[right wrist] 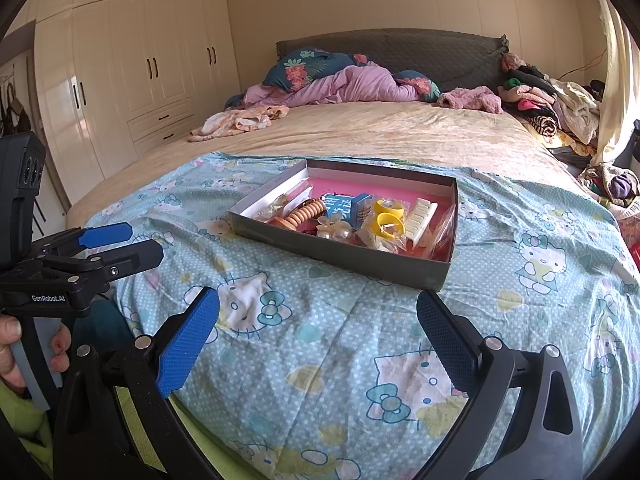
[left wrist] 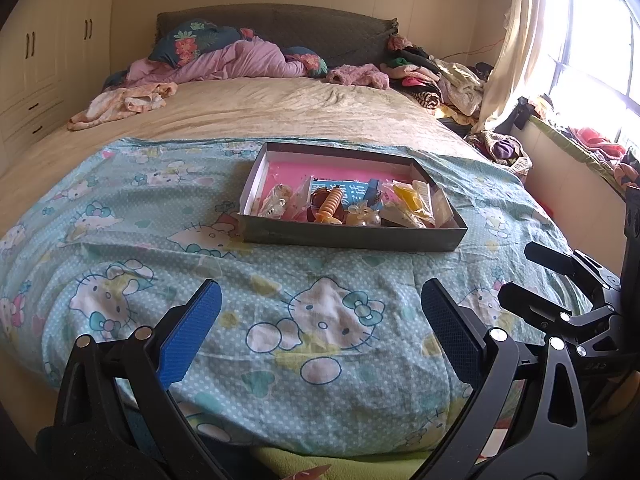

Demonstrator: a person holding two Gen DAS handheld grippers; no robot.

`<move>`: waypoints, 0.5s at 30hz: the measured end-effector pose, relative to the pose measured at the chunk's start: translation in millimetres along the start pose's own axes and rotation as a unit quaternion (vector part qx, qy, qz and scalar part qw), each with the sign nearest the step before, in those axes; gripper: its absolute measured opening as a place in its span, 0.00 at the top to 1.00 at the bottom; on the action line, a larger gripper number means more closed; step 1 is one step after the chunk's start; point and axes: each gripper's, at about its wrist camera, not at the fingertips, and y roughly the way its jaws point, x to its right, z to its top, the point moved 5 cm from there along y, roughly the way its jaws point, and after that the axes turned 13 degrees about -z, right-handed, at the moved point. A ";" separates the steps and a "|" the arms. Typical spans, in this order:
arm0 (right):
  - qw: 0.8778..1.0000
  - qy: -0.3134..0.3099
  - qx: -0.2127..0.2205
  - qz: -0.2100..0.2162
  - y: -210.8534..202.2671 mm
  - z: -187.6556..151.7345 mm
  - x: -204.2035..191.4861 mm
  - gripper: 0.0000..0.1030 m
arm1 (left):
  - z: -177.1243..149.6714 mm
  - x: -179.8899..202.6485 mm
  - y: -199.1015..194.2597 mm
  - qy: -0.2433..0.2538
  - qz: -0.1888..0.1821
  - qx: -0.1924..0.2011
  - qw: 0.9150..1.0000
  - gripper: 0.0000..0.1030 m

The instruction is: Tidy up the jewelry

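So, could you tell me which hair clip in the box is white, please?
The comb-shaped clip by the right wall; the clips beside it are yellow.

The left gripper [left wrist: 320, 328] is hovering low with its blue-padded fingers [left wrist: 192, 332] spread wide apart, nothing between them. The right gripper [right wrist: 318, 338] is hanging alongside at much the same height, jaws likewise gaping and empty. Each is showing up at the edge of the other's view, the two sitting close side by side and pointing the same way. A hand [right wrist: 24, 350] is wrapping around the left gripper's grey handle, fingertips curling in.
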 end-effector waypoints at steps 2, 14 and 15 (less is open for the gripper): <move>1.000 -0.001 0.000 0.001 -0.6 -0.2 -0.5 0.04 | -0.8 -0.9 -0.5 0.000 0.002 -0.001 1.000 0.09; 1.000 -0.002 0.002 0.001 -1.3 0.4 -1.3 0.04 | -2.7 -2.2 0.0 0.000 0.004 -0.002 1.000 0.09; 1.000 -0.002 0.002 0.001 -1.6 0.7 -1.6 0.04 | -3.3 -1.7 0.3 0.000 0.006 -0.003 1.000 0.09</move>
